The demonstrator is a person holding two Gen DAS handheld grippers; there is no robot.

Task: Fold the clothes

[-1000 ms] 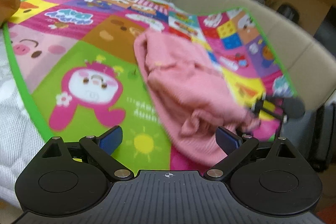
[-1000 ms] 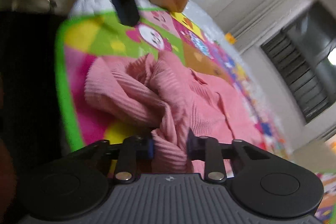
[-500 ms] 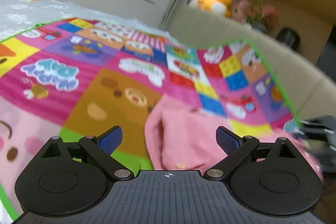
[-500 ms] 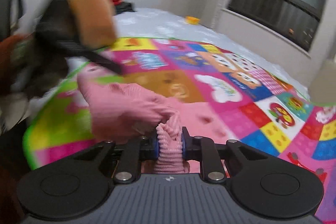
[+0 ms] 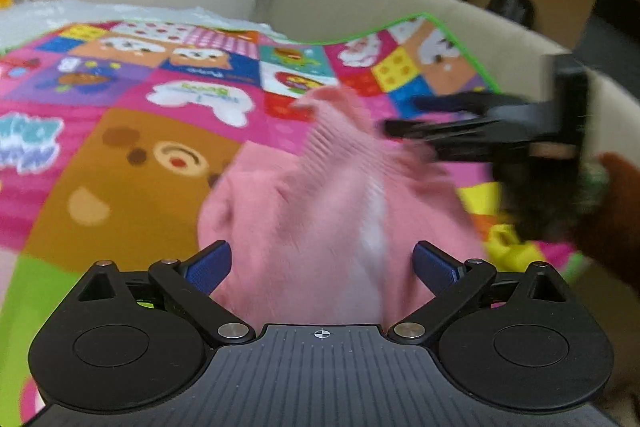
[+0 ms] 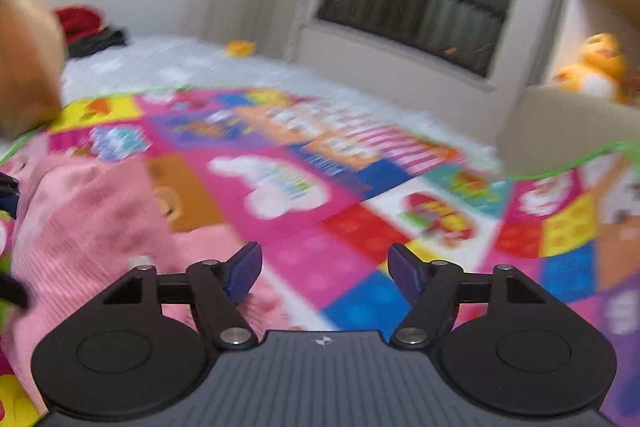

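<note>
Left gripper (image 5: 321, 269): jaws spread wide, gripping nothing, hovering over the pink sweater (image 5: 320, 211), which is lying crumpled and motion-blurred on the patchwork mat (image 5: 120, 147). Right gripper (image 6: 324, 271): likewise gaping and empty, the sweater sitting at its left, cut off by the frame edge.

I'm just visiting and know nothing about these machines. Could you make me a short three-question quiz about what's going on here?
1. True or false: the right claw is clamped on the pink garment.
2. What does the garment lie on? A) a bare wooden floor B) a colourful cartoon mat C) a chair
3. Fill in: the left claw is ____, with the garment in front of it.

Key: 1 false, it is open with only the mat between its tips; 2 B; 3 open.
</note>
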